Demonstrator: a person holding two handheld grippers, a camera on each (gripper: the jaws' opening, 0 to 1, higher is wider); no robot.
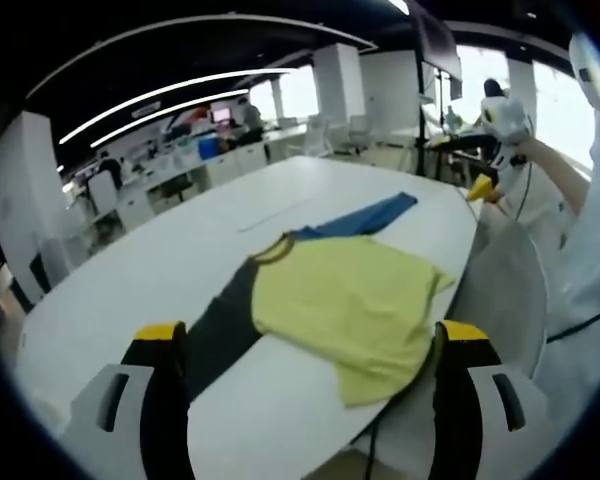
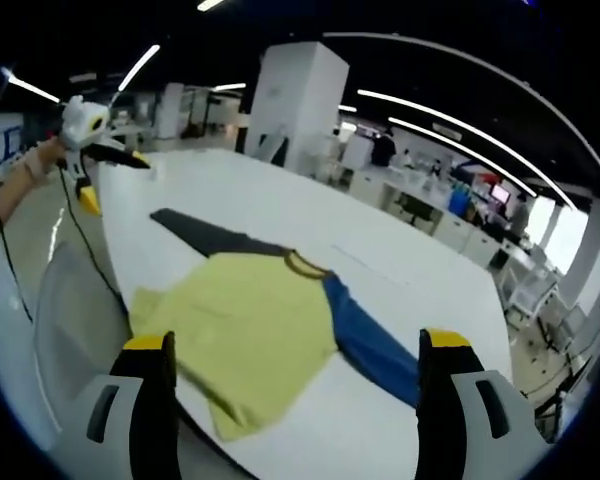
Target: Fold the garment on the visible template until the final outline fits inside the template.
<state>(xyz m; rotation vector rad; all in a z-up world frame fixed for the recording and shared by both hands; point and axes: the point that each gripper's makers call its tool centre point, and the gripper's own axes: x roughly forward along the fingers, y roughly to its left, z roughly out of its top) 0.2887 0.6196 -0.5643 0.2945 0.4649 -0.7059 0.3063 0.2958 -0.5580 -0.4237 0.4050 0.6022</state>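
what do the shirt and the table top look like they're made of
The shirt looks like soft knit fabric, probably cotton jersey: matte yellow body, one dark grey and one blue sleeve, lying limp with creases, its hem drooping over the table edge. The table top looks like a hard, smooth white laminate or painted board with a faint sheen; the exact material cannot be told.

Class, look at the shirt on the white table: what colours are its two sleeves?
One sleeve is blue, the other sleeve dark grey; the right gripper view shows both best.
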